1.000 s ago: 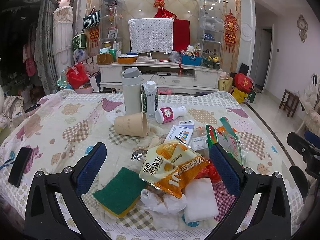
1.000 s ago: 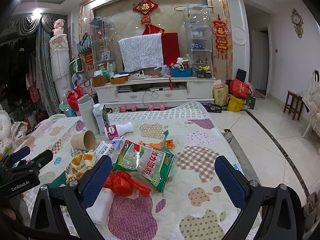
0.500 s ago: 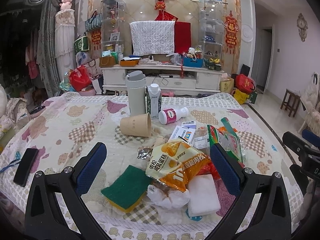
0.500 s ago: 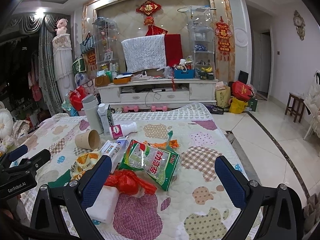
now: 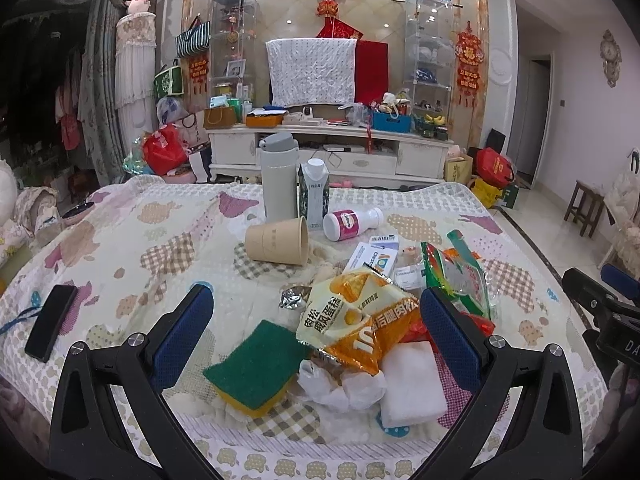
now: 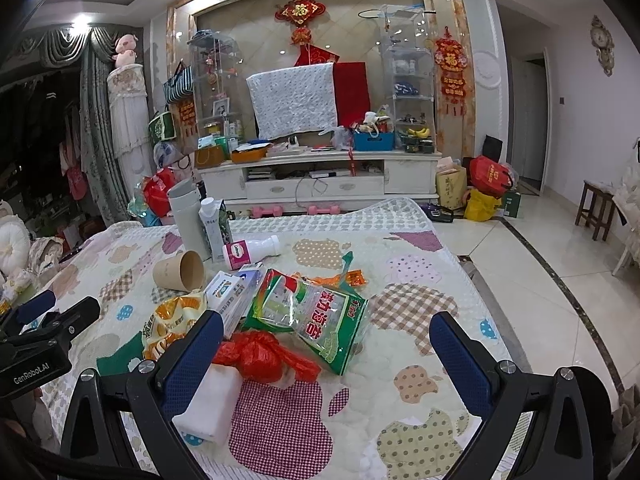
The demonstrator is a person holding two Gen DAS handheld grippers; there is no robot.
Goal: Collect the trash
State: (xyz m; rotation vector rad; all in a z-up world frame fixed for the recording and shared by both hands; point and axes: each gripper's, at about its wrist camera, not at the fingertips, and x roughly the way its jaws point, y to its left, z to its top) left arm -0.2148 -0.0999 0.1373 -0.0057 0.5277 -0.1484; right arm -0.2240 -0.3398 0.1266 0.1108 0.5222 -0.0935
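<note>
A heap of litter lies on the quilted table. Nearest my left gripper are a yellow-orange snack bag, a green and yellow sponge, crumpled white tissue and a white foam block. Behind them lie a tipped paper cup, a small foil ball and a white box. My right gripper hovers over a red plastic bag and a green snack bag. Both grippers are open and hold nothing.
A grey flask, a milk carton and a tipped white bottle stand behind the litter. A black phone lies at the table's left. Beyond the table are a TV cabinet, tiled floor and a wooden stool.
Both grippers have pulled back and risen slightly, so the litter sits a little farther away and higher in view. Nothing on the table has moved.
</note>
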